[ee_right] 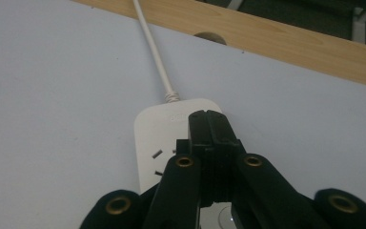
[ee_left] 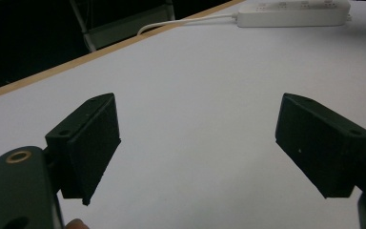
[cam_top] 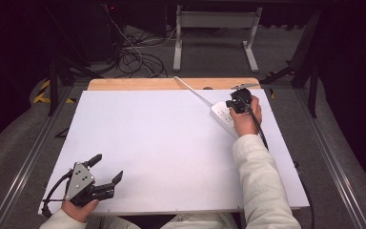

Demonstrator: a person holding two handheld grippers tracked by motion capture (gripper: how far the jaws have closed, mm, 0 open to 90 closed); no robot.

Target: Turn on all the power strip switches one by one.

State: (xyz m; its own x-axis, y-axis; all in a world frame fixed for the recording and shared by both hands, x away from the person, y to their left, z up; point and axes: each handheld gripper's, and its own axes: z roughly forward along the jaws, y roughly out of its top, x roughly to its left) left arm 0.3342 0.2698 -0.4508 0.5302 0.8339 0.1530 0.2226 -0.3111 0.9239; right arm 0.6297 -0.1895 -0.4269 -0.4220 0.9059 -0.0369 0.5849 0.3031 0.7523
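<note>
A white power strip (cam_top: 221,114) lies flat at the far right of the white table top (cam_top: 162,143). Its white cable (cam_top: 193,90) runs off over the far edge. My right gripper (cam_top: 238,102) hangs right above the strip, jaws pressed together and nothing visible between them. In the right gripper view its tips (ee_right: 208,119) sit over the cable end of the strip (ee_right: 159,138), beside a socket. My left gripper (cam_top: 108,167) rests at the near left corner, jaws wide apart and empty (ee_left: 196,124). The strip (ee_left: 293,12) is far from it.
A wooden strip (cam_top: 171,84) borders the table's far edge and has a round hole (ee_right: 208,38) in it. Beyond it are floor cables (cam_top: 133,57) and a white stand's legs (cam_top: 214,28). Metal rails (cam_top: 26,162) run along both sides.
</note>
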